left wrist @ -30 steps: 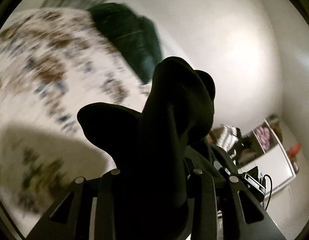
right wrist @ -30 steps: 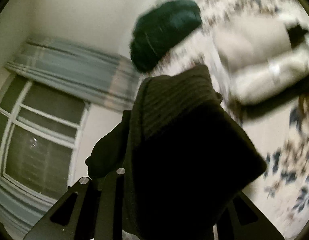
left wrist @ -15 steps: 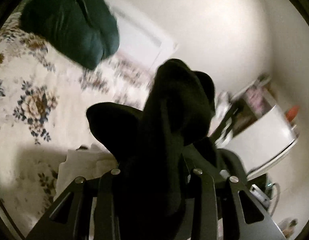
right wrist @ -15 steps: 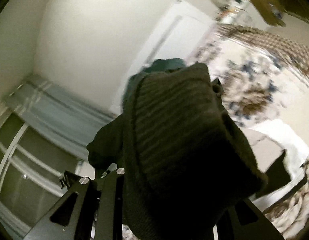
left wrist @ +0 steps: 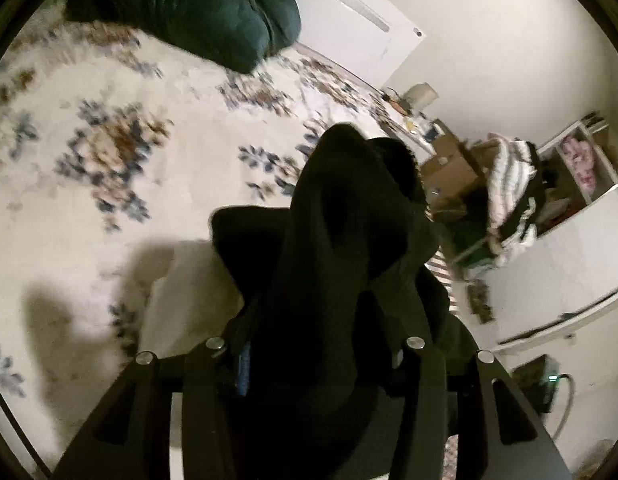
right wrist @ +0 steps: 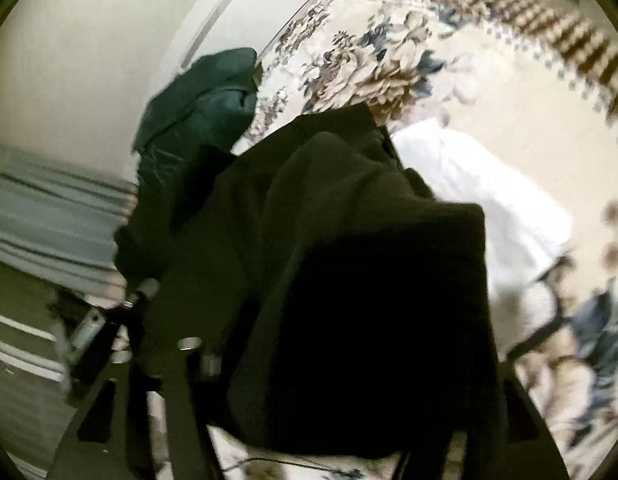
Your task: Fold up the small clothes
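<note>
Dark garment [left wrist: 349,240] drapes between opening left hand-held gripper [left wrist: 315,344].

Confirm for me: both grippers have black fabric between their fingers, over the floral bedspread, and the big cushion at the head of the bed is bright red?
Not quite. The cushion is dark green, not red, as the left wrist view shows. The rest holds: black fabric lies between the opening jaws of the left gripper and right gripper, over the floral bedspread.

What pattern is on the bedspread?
The bedspread is cream with blue and brown flowers, clearest in the right wrist view.
</note>
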